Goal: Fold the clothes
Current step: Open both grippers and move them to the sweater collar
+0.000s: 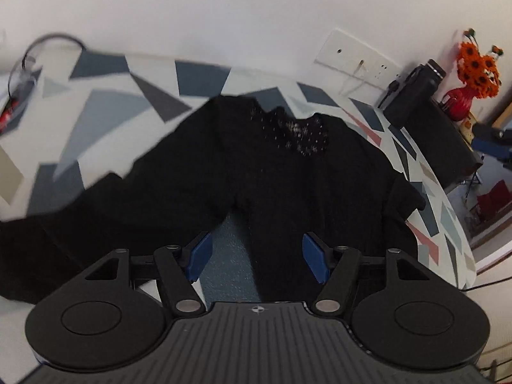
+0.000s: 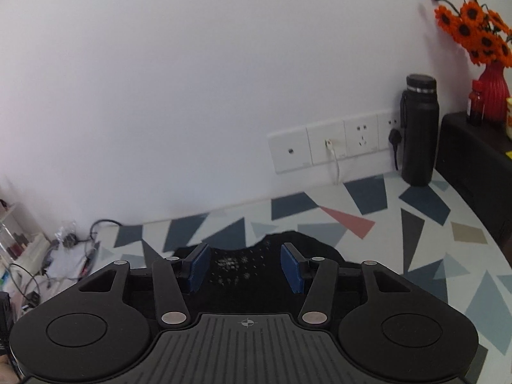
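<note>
One black top (image 1: 256, 172) spread flat, speckled neckline, both tongs (image 1: 257, 257) (image 2: 245, 267) spread, pinching nothing

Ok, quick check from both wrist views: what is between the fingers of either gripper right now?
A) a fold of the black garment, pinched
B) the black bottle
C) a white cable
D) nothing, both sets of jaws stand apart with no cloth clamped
D: the left gripper and the right gripper both show their blue pads apart, with the black garment lying on the patterned table beyond them, not pinched.
</note>
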A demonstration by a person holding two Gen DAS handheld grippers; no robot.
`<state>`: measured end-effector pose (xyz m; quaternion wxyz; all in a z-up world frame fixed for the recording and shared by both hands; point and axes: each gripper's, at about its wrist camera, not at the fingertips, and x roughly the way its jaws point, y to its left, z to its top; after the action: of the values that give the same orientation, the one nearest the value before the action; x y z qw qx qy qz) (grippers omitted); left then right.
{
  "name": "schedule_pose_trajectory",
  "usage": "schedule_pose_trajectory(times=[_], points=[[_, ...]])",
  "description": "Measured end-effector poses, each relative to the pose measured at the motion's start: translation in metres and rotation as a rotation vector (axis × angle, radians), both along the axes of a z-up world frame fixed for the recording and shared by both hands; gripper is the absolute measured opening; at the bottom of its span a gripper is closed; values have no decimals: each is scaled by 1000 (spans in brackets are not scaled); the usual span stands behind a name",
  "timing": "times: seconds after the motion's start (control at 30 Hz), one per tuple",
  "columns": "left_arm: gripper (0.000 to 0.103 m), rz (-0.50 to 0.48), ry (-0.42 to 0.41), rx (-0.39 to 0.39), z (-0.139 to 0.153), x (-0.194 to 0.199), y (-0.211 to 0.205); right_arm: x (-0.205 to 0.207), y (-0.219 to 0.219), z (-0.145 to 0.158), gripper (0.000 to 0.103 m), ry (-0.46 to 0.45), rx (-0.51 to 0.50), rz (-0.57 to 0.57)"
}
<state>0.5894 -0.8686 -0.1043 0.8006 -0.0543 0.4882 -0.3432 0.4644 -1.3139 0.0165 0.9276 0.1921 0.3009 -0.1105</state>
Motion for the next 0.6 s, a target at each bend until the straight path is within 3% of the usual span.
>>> schedule_pose_trajectory(times=[0.07, 0.13, 0.17, 0.33, 0.4, 0.47, 0.53, 0.6], points=[[64, 34, 65, -33, -19, 8, -6, 18, -10, -27, 39, 63, -10, -8], [59, 68, 73, -34, -31, 16, -15, 38, -20, -51, 38, 100, -28, -3], [51, 84, 69, -32, -35, 19, -18, 50, -25, -63, 38, 116, -37, 3], [42, 253, 105, -43, -46, 33, -19, 108, -53, -122, 43, 192, -82, 42], [40, 271, 89, -13, -44, 34, -24, 134, -63, -147, 45, 229, -105, 55], [28, 286, 49, 35, -42, 34, -28, 153, -70, -167, 45, 264, -136, 59], [22, 300, 15, 70, -41, 33, -30, 168, -76, -186, 45, 300, -165, 66], [20, 322, 19, 61, -43, 32, -27, 169, -76, -195, 54, 296, -223, 104]])
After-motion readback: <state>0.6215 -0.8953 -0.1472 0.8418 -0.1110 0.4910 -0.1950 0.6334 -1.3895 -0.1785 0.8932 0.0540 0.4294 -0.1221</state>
